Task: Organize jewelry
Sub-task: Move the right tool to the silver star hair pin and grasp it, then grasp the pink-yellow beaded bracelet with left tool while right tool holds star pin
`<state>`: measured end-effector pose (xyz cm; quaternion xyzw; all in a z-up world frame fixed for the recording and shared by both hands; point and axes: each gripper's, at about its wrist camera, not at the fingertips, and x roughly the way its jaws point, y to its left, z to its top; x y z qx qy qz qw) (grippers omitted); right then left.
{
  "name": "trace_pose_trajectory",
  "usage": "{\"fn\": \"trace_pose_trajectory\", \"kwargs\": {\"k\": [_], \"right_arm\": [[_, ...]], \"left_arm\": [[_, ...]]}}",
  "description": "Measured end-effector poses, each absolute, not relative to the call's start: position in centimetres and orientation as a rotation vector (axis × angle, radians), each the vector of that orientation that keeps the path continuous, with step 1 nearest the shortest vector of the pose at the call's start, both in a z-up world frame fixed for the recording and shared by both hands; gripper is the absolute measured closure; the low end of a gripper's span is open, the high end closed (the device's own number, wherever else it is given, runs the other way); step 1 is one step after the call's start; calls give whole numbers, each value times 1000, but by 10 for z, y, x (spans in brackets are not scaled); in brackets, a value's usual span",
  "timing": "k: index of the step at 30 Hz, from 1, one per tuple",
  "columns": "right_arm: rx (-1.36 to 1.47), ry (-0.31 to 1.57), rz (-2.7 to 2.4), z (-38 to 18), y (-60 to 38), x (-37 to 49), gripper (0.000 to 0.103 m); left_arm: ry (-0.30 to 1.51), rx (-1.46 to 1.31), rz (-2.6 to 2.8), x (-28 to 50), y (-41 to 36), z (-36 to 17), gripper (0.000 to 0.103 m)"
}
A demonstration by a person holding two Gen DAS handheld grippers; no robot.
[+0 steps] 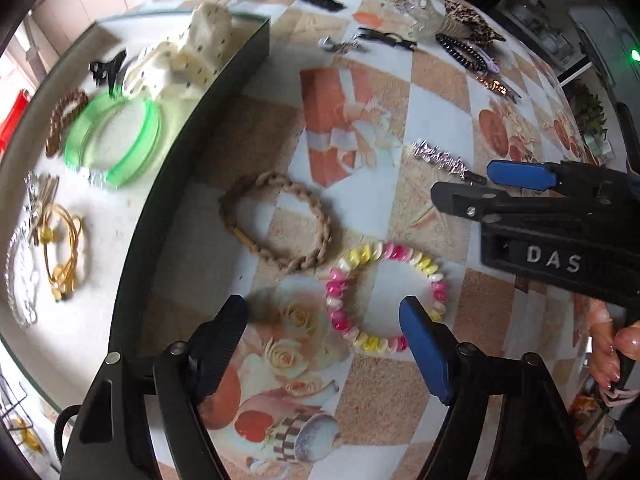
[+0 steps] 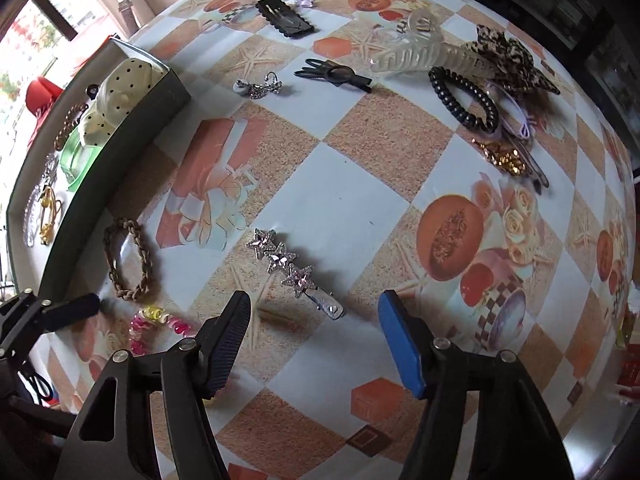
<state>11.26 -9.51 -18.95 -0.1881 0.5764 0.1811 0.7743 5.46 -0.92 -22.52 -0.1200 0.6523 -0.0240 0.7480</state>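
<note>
My left gripper (image 1: 324,320) is open and empty, low over a pink, yellow and white spiral bracelet (image 1: 384,296) on the patterned tablecloth. A tan braided bracelet (image 1: 276,224) lies just beyond it, beside the dark-walled tray (image 1: 192,152). The tray holds a green bangle (image 1: 116,140), a cream polka-dot scrunchie (image 1: 188,52), gold cords (image 1: 60,248) and a brown chain. My right gripper (image 2: 314,320) is open and empty, just short of a silver three-star hair clip (image 2: 292,268). It shows in the left wrist view (image 1: 460,184) next to that clip (image 1: 440,158).
Farther back lie a black spiral hair tie (image 2: 464,98), a clear claw clip (image 2: 416,52), a leopard bow (image 2: 516,64), a gold clip (image 2: 500,158), a black snap clip (image 2: 284,16), a black barrette (image 2: 336,74) and a silver earring piece (image 2: 260,86).
</note>
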Motion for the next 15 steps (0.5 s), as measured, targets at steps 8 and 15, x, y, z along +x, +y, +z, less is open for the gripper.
{"fn": "trace_pose_trajectory", "kwargs": {"k": [8, 15], "right_arm": [[-493, 1212, 405, -193, -81, 105, 63], [-469, 1223, 379, -189, -76, 100, 92]], "left_arm": [[1403, -138, -46, 56, -33, -225, 33], [1390, -76, -91, 55, -42, -220, 76]]}}
